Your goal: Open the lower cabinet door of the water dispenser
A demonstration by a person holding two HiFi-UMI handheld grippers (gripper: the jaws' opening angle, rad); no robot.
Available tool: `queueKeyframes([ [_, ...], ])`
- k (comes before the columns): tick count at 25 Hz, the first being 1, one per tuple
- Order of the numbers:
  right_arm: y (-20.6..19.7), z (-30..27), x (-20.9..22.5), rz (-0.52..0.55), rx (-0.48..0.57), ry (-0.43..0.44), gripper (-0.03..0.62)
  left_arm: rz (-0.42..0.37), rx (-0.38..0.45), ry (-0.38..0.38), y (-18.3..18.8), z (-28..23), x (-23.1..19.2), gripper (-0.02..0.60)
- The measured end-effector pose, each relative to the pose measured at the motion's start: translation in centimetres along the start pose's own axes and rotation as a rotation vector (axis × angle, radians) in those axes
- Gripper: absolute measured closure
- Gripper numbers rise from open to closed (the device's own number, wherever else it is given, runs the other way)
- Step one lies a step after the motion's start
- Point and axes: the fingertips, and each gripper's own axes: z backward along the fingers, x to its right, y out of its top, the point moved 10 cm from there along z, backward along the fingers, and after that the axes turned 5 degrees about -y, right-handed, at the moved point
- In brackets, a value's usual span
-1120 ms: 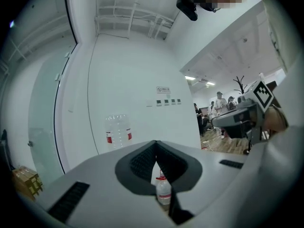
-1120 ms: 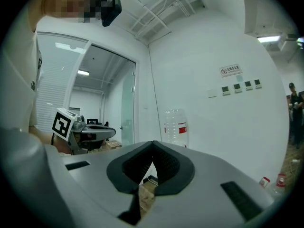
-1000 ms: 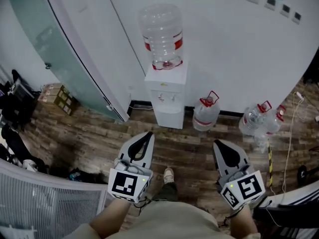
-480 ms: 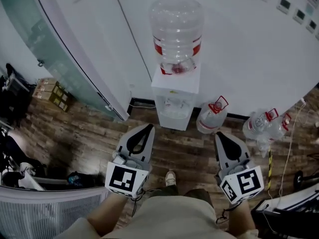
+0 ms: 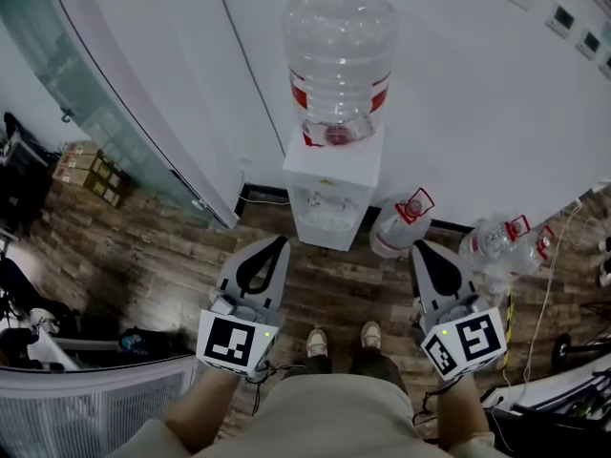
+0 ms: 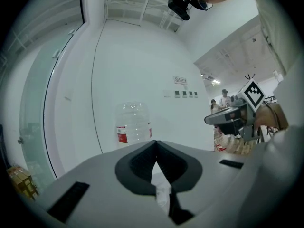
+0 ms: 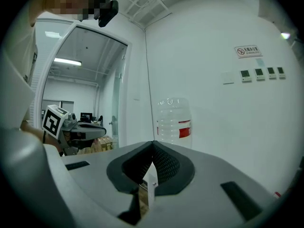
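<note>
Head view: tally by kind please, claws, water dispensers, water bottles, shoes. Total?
Claws: 2, left claw, right claw
Water dispenser: 1
Water bottles: 3, bottle on the dispenser, floor bottle beside it, floor bottle further right; that clutter may hide another
Shoes: 2, left shoe, right shoe
Total: 8

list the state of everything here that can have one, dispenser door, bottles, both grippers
lower cabinet door: looks shut, flush with the water dispenser front
top bottle: upside down on the dispenser, looks empty
floor bottle: upright beside the dispenser, red handle up
left gripper: jaws together, empty, short of the dispenser
right gripper: jaws together, empty, short of the dispenser
</note>
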Motion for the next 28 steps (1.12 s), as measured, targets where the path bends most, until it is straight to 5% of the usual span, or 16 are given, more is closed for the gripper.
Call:
queueKeyframes([
  [12,-3.6,-5.6,9.6,-0.024,-0.021,0.104,0.555,0.088,-0.029,0.107,-3.2,-7.9,1.7,0.575],
  [18,-8.0,-10.1,12.4,-0.012,-0.035,0.185,0.497,0.093,-0.059,0.185,-8.0,-10.7,1.7,0.577],
  [28,-18.4,-17.0,12.0,0.045,-0.126,0.267,0.382,0.101,-0.051,0.189,-17.3,-13.5,0.4,0.577],
])
